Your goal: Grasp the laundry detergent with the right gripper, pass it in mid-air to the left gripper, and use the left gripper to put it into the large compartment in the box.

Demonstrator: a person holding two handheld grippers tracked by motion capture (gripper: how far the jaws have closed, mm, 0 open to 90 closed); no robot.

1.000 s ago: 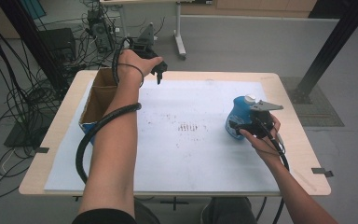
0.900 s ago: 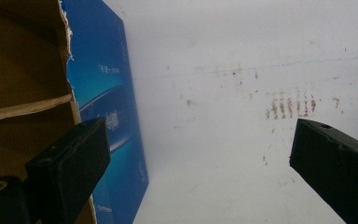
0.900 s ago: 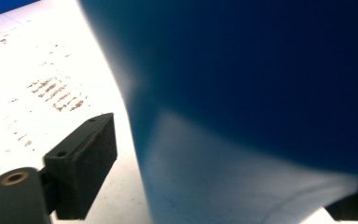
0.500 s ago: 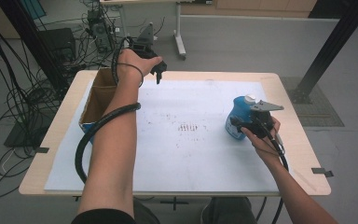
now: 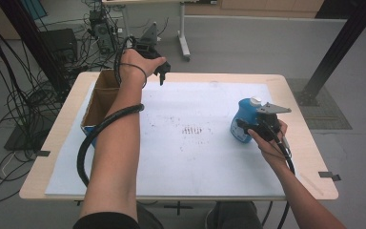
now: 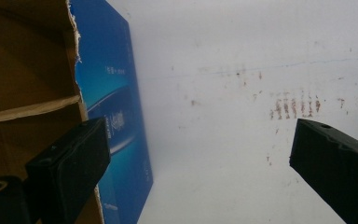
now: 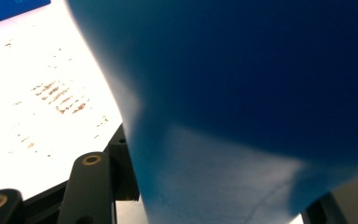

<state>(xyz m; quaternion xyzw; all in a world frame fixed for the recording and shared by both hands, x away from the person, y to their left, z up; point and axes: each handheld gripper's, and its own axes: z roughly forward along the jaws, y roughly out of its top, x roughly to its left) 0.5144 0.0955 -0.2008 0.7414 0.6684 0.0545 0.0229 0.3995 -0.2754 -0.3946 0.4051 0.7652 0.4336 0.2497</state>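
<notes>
A blue plastic bottle (image 5: 242, 121) with a white cap stands at the right of the white mat (image 5: 195, 162). My right gripper (image 5: 244, 130) comes at it from the right. Its jaws have just been closing, and they now press on the bottle's body. In the right gripper view the blue bottle (image 7: 242, 93) sits between the jaws and hides their tips. My left gripper (image 5: 162, 71) hangs over the mat's far left edge, open and holding nothing. In the left gripper view its jaws (image 6: 200, 158) stand wide apart above the mat.
An open cardboard box (image 5: 97, 102) with blue printed sides (image 6: 116, 107) stands along the table's left edge, close to my left gripper. Brownish stains (image 5: 193, 130) mark the mat's middle. Cables and stands crowd the floor behind and to the left of the table.
The right gripper's jaws have drawn in against the blue bottle. Both hands and the bottle stay where they were.
</notes>
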